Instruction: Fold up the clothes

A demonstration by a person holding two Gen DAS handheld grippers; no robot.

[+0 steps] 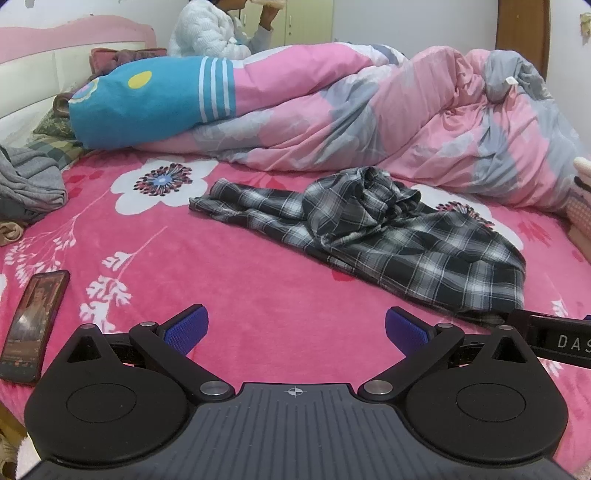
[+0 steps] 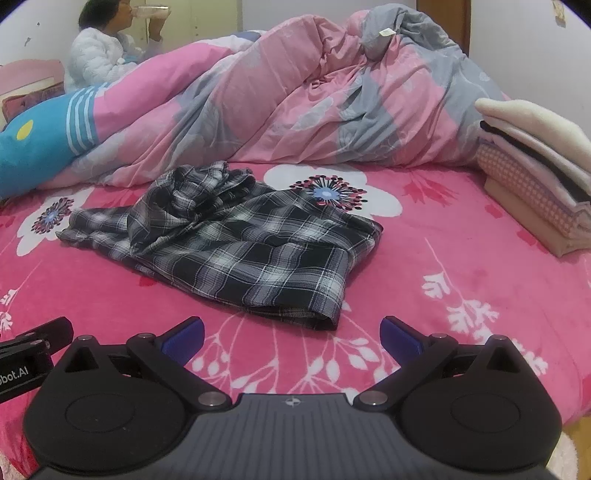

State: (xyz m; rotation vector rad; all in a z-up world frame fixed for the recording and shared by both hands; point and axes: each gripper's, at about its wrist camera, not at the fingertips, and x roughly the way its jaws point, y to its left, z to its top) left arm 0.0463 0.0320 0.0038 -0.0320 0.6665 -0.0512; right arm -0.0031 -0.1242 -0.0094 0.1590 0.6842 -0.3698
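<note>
A crumpled black-and-white plaid garment (image 1: 388, 236) lies on the pink flowered bed cover (image 1: 240, 280); in the right wrist view the garment (image 2: 236, 240) lies ahead and slightly left. My left gripper (image 1: 293, 328) is open and empty, short of the garment and to its left. My right gripper (image 2: 291, 334) is open and empty, just in front of the garment's near hem. The right gripper's body shows at the right edge of the left wrist view (image 1: 554, 339). The left gripper's body shows at the left edge of the right wrist view (image 2: 29, 354).
A phone (image 1: 33, 325) lies at the left. Grey clothes (image 1: 26, 184) are heaped at far left. A stack of folded clothes (image 2: 535, 173) stands at the right. A pink and grey duvet (image 1: 369, 110) and a seated person (image 1: 218, 33) fill the back.
</note>
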